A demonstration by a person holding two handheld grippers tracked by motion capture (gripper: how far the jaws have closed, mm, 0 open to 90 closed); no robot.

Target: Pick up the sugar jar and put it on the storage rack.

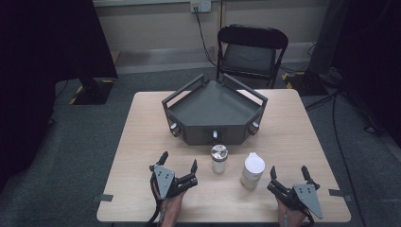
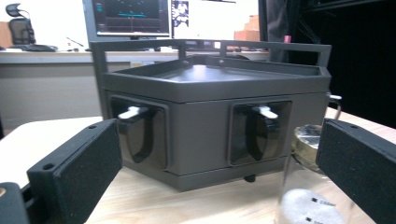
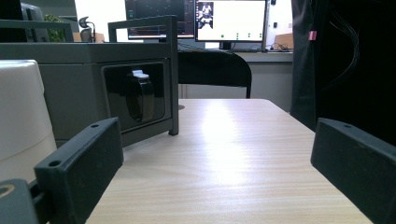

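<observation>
Jaws stand wide apart on both grippers, nothing between them, as two hands rest on the near edge of a pale wood-grain table [image 1: 142,123]. Left gripper [image 1: 178,161] lies toward the near-left corner, right gripper [image 1: 287,171] toward the near-right corner; each carries one grey three-cornered plate and two black jaws with flat, rough-textured pads [image 2: 88,170].

Between them stand two containers, well apart from either gripper. One clear glass jar [image 1: 219,159], round with a shiny metal lid, holds a white granular layer at its bottom, seen through the glass in the left gripper view, where the jar sits just inside the right-hand jaw. One white plastic cup [image 1: 252,171], tall and cylindrical with a smooth white lid, stands just to the right of the jar and nearer the front edge; in the right gripper view its matte wall rises behind the left-hand jaw.

One dark grey angular tray box [image 1: 215,116], matte, with raised rail handles, occupies the middle of the table; three recessed dispensers with small pale taps [image 2: 133,112] face the front. One black folding chair [image 1: 250,52] stands beyond the far edge
</observation>
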